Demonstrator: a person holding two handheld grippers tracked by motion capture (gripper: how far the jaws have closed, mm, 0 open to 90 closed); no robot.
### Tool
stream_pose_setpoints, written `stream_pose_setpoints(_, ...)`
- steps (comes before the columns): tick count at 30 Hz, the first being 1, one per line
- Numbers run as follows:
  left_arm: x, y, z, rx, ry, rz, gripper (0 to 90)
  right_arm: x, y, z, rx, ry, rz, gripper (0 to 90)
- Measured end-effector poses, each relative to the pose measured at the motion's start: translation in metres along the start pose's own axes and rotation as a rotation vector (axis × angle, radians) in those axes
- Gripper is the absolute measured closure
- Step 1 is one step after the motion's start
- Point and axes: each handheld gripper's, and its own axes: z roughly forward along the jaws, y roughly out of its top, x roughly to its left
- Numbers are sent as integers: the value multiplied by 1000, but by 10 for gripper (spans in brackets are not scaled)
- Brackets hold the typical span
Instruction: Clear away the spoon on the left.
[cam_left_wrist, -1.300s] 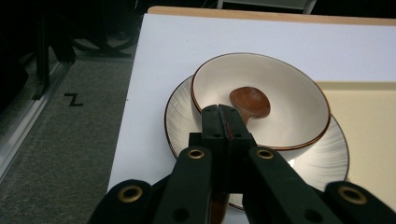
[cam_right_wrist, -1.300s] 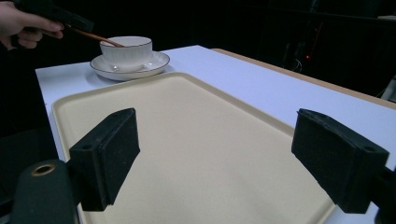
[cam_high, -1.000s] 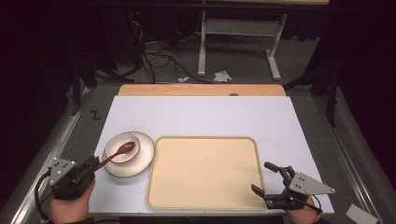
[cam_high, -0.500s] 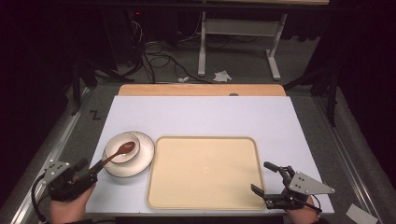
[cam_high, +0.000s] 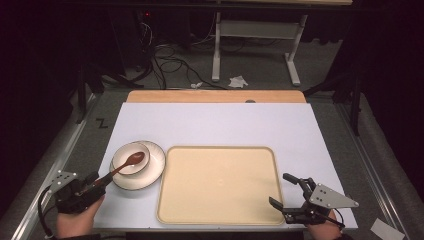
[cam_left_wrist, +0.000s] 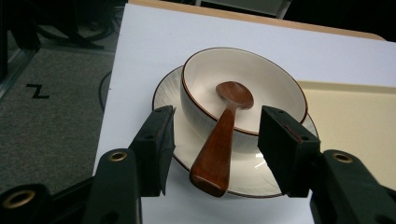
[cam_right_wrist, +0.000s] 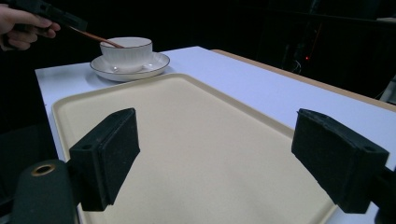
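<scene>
Left claw (cam_left_wrist: 215, 149) gapes around glossy wooden spoon (cam_left_wrist: 224, 135); right claw (cam_right_wrist: 229, 158) gapes over smooth tray (cam_right_wrist: 187, 154).

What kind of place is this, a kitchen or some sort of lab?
Most likely a lab or recording workspace, not a kitchen: the white-covered table stands in a dark room, loose cables trail over the carpeted floor behind it, and a metal desk frame stands farther back.
</scene>
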Motion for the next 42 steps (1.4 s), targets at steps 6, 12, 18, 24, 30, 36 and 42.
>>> stream_pose_setpoints(6,2,-2,3,15,-13,-11,501,0,0,0,0,-3,2,162)
stream_pose_setpoints(12,7,-5,9,39,-31,-47,561,0,0,0,-3,-2,-2,162)
stream_pose_setpoints(18,8,-8,14,57,-45,-53,604,-2,0,1,-2,-11,11,163)
stream_pose_setpoints(24,10,-8,16,66,-54,-59,661,-1,-2,-2,1,-16,10,163)
stream_pose_setpoints(30,7,-6,17,67,-64,-56,724,-2,-3,-6,-9,-18,8,163)
stream_pose_setpoints(36,8,-7,20,82,-57,-55,783,-1,-3,-8,2,-25,16,163)
stream_pose_setpoints(42,9,-8,16,79,-46,-60,835,0,-3,-8,-7,-20,8,162)
